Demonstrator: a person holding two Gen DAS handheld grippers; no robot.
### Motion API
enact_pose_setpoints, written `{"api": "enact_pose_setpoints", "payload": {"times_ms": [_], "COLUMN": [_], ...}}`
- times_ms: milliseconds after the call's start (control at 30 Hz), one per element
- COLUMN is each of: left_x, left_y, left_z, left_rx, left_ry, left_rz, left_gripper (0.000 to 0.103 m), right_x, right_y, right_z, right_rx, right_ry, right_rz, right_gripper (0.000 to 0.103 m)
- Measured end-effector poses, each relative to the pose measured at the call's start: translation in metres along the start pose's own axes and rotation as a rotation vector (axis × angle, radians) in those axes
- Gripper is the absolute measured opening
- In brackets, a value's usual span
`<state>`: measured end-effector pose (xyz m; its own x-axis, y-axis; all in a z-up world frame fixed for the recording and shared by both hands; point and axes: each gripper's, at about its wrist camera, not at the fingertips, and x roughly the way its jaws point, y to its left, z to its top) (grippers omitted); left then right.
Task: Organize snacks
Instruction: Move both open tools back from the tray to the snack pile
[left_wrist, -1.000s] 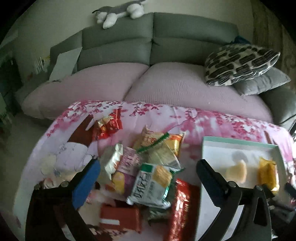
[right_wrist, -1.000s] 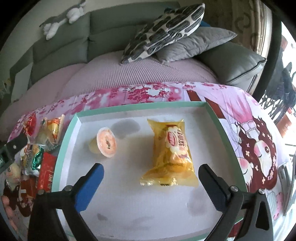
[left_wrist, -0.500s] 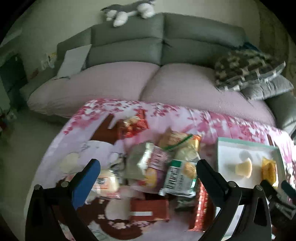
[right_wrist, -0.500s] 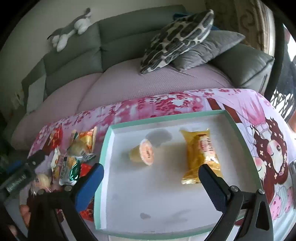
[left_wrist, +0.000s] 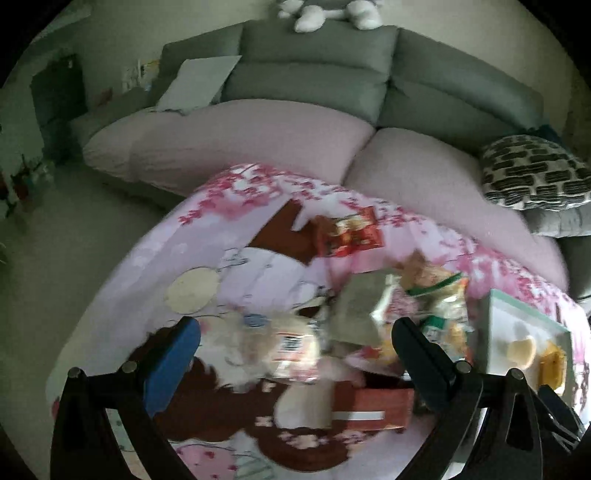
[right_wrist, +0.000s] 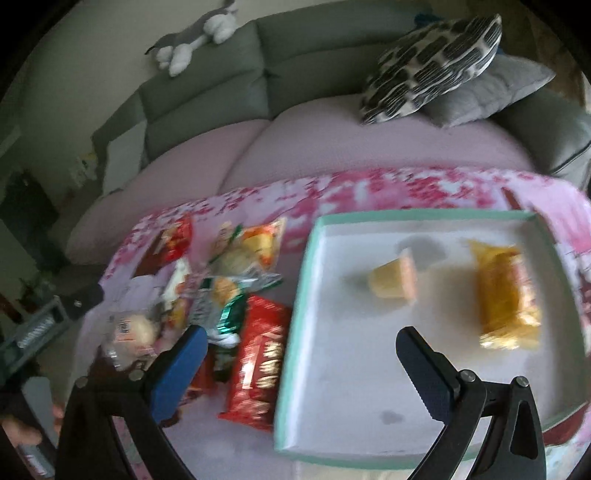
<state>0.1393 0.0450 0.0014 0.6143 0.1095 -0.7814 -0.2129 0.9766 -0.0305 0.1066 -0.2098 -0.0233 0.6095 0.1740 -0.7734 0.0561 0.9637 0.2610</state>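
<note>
A pile of snack packets (left_wrist: 391, 317) lies on the pink floral tablecloth (left_wrist: 258, 206), left of a teal-rimmed white tray (right_wrist: 295, 317). In the tray lie a jelly cup (right_wrist: 393, 282) and a yellow wrapped cake (right_wrist: 504, 295). My left gripper (left_wrist: 295, 345) is open above a pale clear-wrapped bread packet (left_wrist: 284, 347), with a red box (left_wrist: 373, 408) just in front. My right gripper (right_wrist: 299, 352) is open over the tray's left rim, beside a long red packet (right_wrist: 258, 363). The left gripper's body (right_wrist: 48, 321) shows at the left edge of the right wrist view.
A grey sofa with pink seat cushions (left_wrist: 229, 136) stands behind the table. A black-and-white patterned pillow (right_wrist: 432, 66) and a grey pillow (right_wrist: 491, 88) lie at its right end. A plush toy (right_wrist: 195, 40) rests on the backrest. A hand (right_wrist: 22, 432) holds the left gripper.
Both grippers have swung left. The left one now faces the bread packet at the pile's left side. The right one has shifted from the tray's middle to its left rim.
</note>
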Motion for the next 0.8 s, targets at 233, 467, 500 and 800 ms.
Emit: {"api": "enact_pose_setpoints", "payload": {"times_ms": [233,467,500,800], "left_x": [0.021,0.046,0.052,0.083], "left_y": [0.026,0.028,0.027,0.013], "left_z": [0.001,0.0,0.0,-0.007], "left_rx": [-0.026,-0.041,-0.039,0.004], "left_ry": [0.037,0.105,0.122,0.203], "left_rz": [-0.003,-0.05,-0.063,-0.079], "left_gripper": [0.103,0.103,0.103,0.102], "right_x": [0.015,0.041,0.044,0.074], "right_y": [0.025,0.058,0.063,0.097], "right_z": [-0.003,0.002,0.003,0.007], "right_rx": [-0.057,-0.138,-0.149,-0.246], "right_ry": [0.022,0.057,0.059,0.089], "right_rz": [-0.044,-0.072,-0.078,-0.147], "right_gripper": [0.103,0.103,0.103,0.097]}}
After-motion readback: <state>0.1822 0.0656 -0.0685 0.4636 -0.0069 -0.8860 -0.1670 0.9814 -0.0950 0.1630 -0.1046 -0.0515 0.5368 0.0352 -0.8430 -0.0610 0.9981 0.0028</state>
